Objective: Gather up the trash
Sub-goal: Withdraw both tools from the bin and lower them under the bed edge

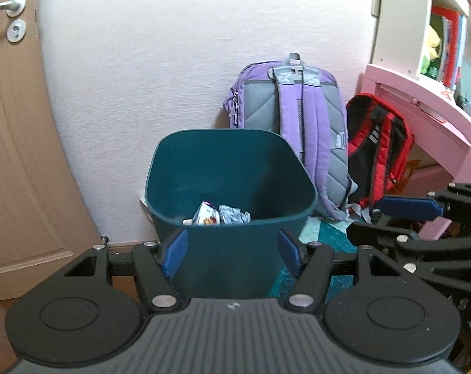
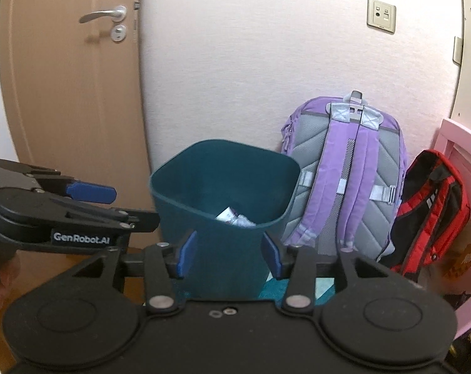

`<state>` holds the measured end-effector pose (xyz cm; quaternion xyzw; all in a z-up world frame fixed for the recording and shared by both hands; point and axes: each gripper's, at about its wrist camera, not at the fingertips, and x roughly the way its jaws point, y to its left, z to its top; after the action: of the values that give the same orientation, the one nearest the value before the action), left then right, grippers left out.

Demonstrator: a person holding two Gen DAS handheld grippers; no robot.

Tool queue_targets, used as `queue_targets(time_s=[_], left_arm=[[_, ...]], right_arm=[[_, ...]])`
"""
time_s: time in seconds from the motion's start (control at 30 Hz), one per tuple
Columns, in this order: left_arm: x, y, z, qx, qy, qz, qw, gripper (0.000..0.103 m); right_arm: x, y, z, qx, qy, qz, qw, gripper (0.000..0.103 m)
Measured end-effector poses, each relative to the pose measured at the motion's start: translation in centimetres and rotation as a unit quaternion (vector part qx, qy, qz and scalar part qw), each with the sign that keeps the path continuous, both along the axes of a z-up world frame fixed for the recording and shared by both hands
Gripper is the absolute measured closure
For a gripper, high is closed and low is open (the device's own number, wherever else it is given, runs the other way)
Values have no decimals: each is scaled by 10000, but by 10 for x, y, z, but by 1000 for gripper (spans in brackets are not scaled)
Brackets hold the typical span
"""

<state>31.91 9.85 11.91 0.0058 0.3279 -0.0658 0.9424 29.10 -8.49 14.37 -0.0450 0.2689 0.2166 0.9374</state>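
Observation:
A dark teal trash bin [image 1: 179, 168] stands on the floor by the wall; it also shows in the right wrist view [image 2: 204, 171]. Inside lie a small printed carton [image 1: 208, 215] and a crumpled grey wrapper [image 1: 235, 215]; the right wrist view shows them partly [image 2: 232, 215]. My left gripper [image 1: 232, 254] is open and empty, in front of the bin. My right gripper [image 2: 229, 257] is open and empty too, in front of the bin. Each gripper shows in the other's view, the right one [image 1: 406, 207] and the left one [image 2: 92, 194].
A purple backpack [image 1: 297, 118] and a red and black backpack [image 1: 378, 149] lean by the wall right of the bin. A pink desk [image 1: 438, 118] with shelves stands at the right. A brown door [image 2: 73, 87] is at the left. A teal rug [image 1: 322, 237] lies below.

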Motion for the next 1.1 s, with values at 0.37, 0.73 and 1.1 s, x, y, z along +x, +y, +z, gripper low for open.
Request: queue_targets(time_s=[0.37,0.73,1.1], left_arm=[[-75,6,-24,-155,27,-180,9997,31],[-113,31,-98,-355,189,-190,9990,19],[-99,72,-224,-318,618,-173,9974,18]], right_arm=[[-45,-5,-46,11,299,297,9991,48],[-52,5,-144,-136,743,522,9958,47],[-28,31,-277,-716,1348,316,9878,47]])
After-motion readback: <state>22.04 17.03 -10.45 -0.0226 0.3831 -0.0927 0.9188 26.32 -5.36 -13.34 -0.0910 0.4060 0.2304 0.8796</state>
